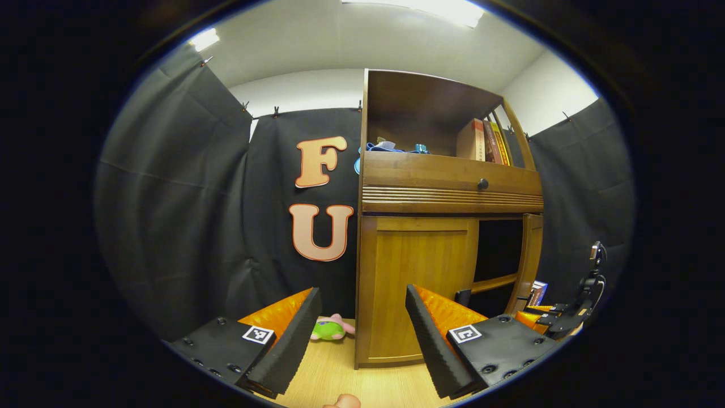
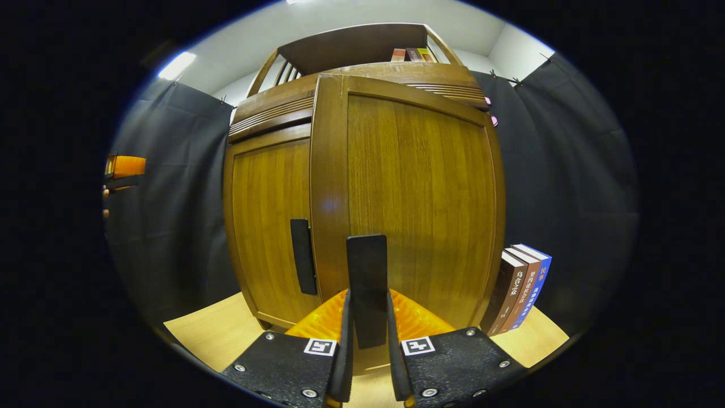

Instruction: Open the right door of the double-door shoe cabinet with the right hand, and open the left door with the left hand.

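Right door ajar, left door closed

Cabinet of brown varnished wood [image 1: 447,187] stands on a pale wooden tabletop [image 1: 331,374] against the black cloth wall. In the left gripper view its left door [image 1: 419,283] sits flush and closed, while the right door [image 1: 529,260] is swung outward, showing a dark interior with a shelf. The left gripper [image 1: 362,334] hangs in front of the closed door with its jaws wide apart, touching nothing. A green and pink plush toy [image 1: 331,328] lies on the tabletop just beside the cabinet's left side.

In the right gripper view the right gripper [image 2: 368,340] has its jaws narrowed onto the flat black vertical handle [image 2: 367,283] of the right door, both fingers pressing its sides. The left door's matching black handle [image 2: 303,263] is untouched.

Three upright books [image 2: 518,286] stand beside the cabinet; their spine lettering is too small to read. More books [image 1: 487,141] stand in the open upper shelf. A dark round knob [image 1: 482,184] sits on the drawer front.
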The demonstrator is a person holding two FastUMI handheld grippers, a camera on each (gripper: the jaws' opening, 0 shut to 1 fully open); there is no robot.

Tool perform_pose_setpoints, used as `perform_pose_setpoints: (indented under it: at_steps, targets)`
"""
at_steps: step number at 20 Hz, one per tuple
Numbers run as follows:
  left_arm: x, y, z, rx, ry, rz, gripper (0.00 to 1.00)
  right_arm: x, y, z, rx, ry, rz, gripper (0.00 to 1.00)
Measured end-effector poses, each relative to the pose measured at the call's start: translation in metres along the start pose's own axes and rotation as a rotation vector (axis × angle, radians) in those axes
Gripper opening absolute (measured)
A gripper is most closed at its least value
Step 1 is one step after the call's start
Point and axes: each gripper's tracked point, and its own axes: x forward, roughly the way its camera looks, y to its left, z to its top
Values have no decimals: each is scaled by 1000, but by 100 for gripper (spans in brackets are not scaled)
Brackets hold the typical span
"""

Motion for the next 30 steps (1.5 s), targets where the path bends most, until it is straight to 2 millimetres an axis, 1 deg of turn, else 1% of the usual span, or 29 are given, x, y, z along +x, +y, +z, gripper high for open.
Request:
perform_pose_setpoints:
  at_steps: [1,5,6,8,9,10,11,12,15,16,17,18,19,20,21,22,24,25,29,30]
  targets:
    - [0,-1,1,0,-1,-1,95,-5,-4,-1,7,0,0,28]
    - [-2,-5,0,-2,-1,-8,96,-24,-16,-1,5,2,-17,28]
    - [-2,-7,-1,-2,2,-11,94,-30,-18,0,1,-1,-24,28]
    - [-4,-10,-2,-3,5,-16,96,-43,-27,1,-15,-5,-39,25]
    - [-6,-11,-1,-3,4,-19,98,-54,-32,3,-20,-8,-44,22]
    - [-7,-13,0,-4,2,-21,96,-58,-34,4,-20,-7,-50,29]
    - [-8,-14,1,-4,-1,-24,96,-62,-38,3,-18,-5,-55,19]
    - [-10,-16,0,-6,-3,-27,96,-66,-41,3,-17,-5,-60,18]
    - [-15,-22,0,-3,-2,-39,94,-72,-50,4,-35,-9,-85,16]
    - [-17,-24,1,2,-3,-40,96,-76,-52,5,-44,-11,-95,23]
    - [-18,-25,2,5,-5,-40,96,-79,-56,4,-52,-13,-102,14]
    - [-20,-27,2,5,-8,-42,96,-82,-60,5,-55,-14,-108,13]
    - [-20,-29,3,5,-9,-46,96,-85,-63,4,-56,-14,-114,20]
    - [-21,-32,3,7,-9,-49,96,-87,-66,4,-61,-14,-122,20]
    - [-21,-34,2,13,-7,-49,98,-89,-69,4,-73,-12,-129,10]
    - [-21,-34,2,18,-5,-46,96,-91,-73,4,-81,-13,-136,10]
    - [-19,-38,-1,18,1,-44,98,-96,-79,4,-89,-13,-146,10]
    - [-17,-39,-2,15,7,-45,96,-99,-83,4,-86,-13,-149,8]
    - [-12,-51,-3,20,18,-60,97,-109,-101,6,-65,-10,-169,7]
    - [-13,-53,-3,24,15,-62,97,-112,-105,6,-65,-9,-178,16]
